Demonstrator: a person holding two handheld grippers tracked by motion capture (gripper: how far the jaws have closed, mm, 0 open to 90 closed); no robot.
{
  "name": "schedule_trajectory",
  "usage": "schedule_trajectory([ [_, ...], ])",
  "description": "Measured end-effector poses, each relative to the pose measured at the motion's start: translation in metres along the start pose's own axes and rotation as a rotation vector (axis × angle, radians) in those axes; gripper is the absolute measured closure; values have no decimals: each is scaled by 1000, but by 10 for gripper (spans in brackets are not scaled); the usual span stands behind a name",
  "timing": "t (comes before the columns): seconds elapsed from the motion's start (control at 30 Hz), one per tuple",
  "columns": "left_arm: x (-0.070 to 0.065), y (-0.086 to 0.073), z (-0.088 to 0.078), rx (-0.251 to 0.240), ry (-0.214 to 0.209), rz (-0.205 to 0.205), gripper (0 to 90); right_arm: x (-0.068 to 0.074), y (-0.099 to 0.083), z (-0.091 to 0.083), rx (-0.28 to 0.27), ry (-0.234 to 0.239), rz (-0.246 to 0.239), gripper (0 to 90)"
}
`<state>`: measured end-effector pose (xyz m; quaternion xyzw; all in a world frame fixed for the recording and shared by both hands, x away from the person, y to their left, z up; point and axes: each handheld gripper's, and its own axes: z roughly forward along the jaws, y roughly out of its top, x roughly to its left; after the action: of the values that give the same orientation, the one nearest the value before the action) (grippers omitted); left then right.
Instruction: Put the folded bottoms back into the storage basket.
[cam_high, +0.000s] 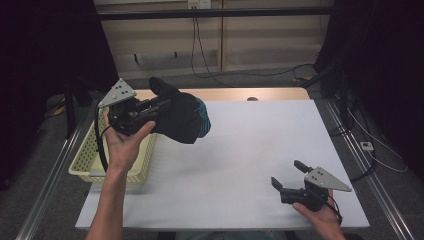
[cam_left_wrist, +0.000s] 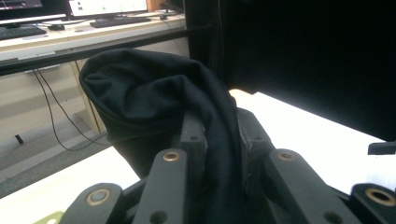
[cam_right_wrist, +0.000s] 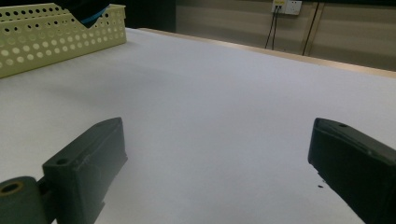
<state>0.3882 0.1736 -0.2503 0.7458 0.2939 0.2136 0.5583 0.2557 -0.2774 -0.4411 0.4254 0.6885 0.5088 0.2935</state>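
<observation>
A black garment (cam_high: 181, 114) with a teal edge hangs in the air above the table's left side, beside the yellow basket (cam_high: 87, 161). My left gripper (cam_high: 157, 106) is shut on it, held up by a hand. In the left gripper view the dark cloth (cam_left_wrist: 154, 98) bunches between the two jaws and rises above them. My right gripper (cam_high: 288, 176) rests low near the table's front right corner, open. In the right gripper view its fingers (cam_right_wrist: 88, 163) stand wide apart over bare white table (cam_right_wrist: 219, 116) with nothing between them.
The yellow perforated basket (cam_right_wrist: 56, 32) stands at the table's left edge. Cables (cam_high: 205, 55) hang down the wall behind the table. Dark curtains flank both sides. A metal rail (cam_high: 45, 190) runs along the left of the table.
</observation>
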Motion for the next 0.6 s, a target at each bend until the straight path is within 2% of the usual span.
schedule_trajectory([
  [0.6,12,6,-31,-45,48,6,760,1,0,0,0,5,-1,40],
])
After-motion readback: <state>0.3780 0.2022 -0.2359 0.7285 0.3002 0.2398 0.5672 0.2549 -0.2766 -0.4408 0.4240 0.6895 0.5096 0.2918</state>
